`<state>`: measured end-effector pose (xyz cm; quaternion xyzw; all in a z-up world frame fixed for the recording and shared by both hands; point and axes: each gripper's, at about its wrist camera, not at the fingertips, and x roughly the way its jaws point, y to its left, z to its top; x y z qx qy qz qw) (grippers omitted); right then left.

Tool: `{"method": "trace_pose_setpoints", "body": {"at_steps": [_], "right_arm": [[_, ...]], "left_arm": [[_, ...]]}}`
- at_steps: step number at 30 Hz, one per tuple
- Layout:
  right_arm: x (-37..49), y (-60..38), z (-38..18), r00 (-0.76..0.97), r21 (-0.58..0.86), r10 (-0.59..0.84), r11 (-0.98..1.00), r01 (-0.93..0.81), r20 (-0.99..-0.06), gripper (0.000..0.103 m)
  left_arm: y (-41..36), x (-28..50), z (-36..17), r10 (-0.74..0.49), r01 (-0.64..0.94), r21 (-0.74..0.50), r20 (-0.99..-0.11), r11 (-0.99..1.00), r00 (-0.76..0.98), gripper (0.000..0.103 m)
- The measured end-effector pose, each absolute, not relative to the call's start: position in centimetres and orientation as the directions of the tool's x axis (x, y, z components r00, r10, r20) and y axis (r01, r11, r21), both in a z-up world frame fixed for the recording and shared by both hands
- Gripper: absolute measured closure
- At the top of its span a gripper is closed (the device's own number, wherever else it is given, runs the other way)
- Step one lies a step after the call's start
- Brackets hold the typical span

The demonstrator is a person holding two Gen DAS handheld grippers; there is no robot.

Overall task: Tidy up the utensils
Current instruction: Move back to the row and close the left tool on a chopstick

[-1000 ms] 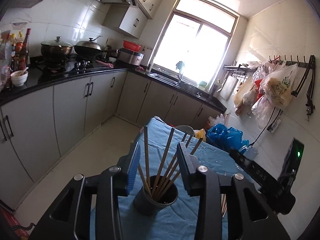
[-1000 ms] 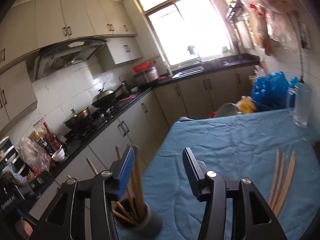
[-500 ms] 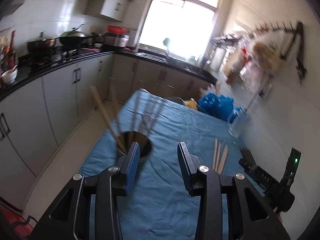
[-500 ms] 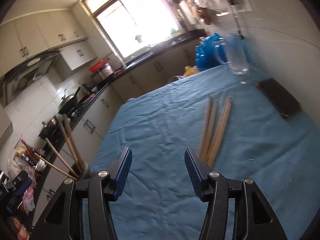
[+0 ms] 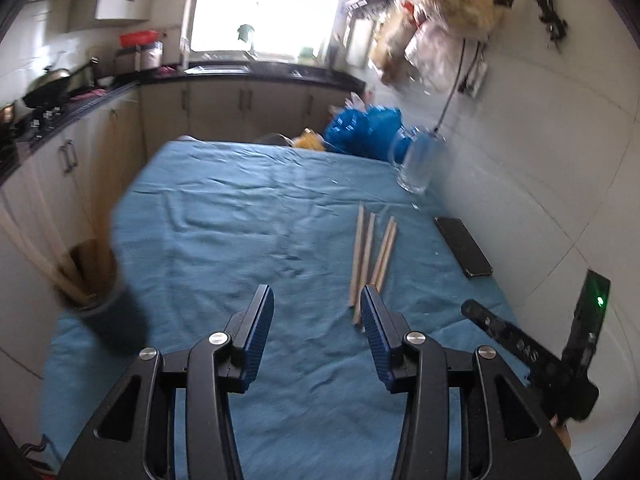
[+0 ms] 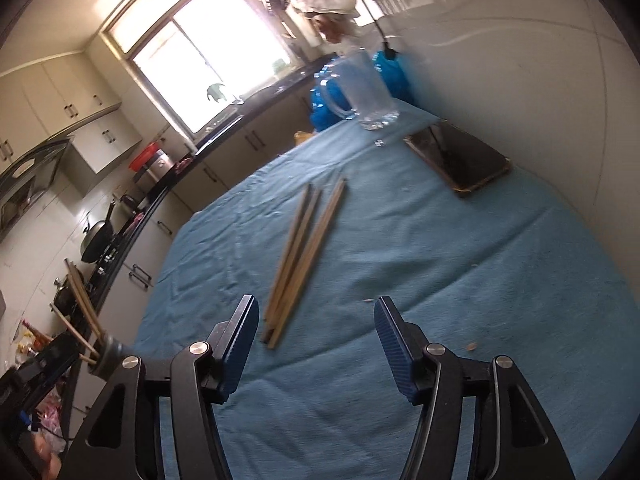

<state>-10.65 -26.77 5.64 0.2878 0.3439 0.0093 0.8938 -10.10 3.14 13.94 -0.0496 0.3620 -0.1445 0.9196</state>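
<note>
Grippers, left [image 5: 317,314] and right [image 6: 316,322], angle down, fingers just widened, empty, near chopsticks [image 6: 304,252].

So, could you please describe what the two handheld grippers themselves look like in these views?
Both the left gripper and the right gripper have black, angular linkage arms with open cut-outs and silver pivot bolts, and flat fingers faced with ribbed blue pads. No sleeves or cables show.

Desk cloth [image 5: 248,200]: plain blue, creased. Loose chopsticks [image 5: 370,256]: pale natural wood. Utensil holder [image 5: 108,312]: dark grey, lower left of frame. Phone [image 6: 460,160]: black. Mug [image 5: 416,160]: clear glass. Gripper pads [image 6: 394,344]: ribbed blue on black arms.
</note>
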Motion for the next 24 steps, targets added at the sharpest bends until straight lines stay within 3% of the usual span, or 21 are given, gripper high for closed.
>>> {"method": "trace_pose_setpoints", "body": {"at_steps": [10, 15, 20, 24], "right_arm": [[-7.7, -31.0, 3.2, 0.726, 0.515, 0.212, 0.827, 0.223, -0.654, 0.039], [-6.0, -30.9, 1.7, 0.703, 0.518, 0.246, 0.832, 0.200, -0.667, 0.038], [-4.7, -30.6, 0.7, 0.683, 0.527, 0.278, 0.830, 0.183, -0.675, 0.038], [-4.2, -30.8, 0.1, 0.675, 0.530, 0.287, 0.828, 0.182, -0.680, 0.039]], "left_arm": [[-5.6, 2.8, 7.8, -0.290, 0.291, -0.136, -0.751, 0.947, 0.593, 0.059], [-7.3, 7.9, 4.6, -0.306, 0.282, -0.178, -0.800, 0.943, 0.517, 0.071], [-9.1, 10.7, 3.1, -0.309, 0.320, -0.161, -0.812, 0.934, 0.495, 0.072], [-10.1, 11.7, 1.7, -0.307, 0.345, -0.150, -0.832, 0.926, 0.462, 0.085]]}}
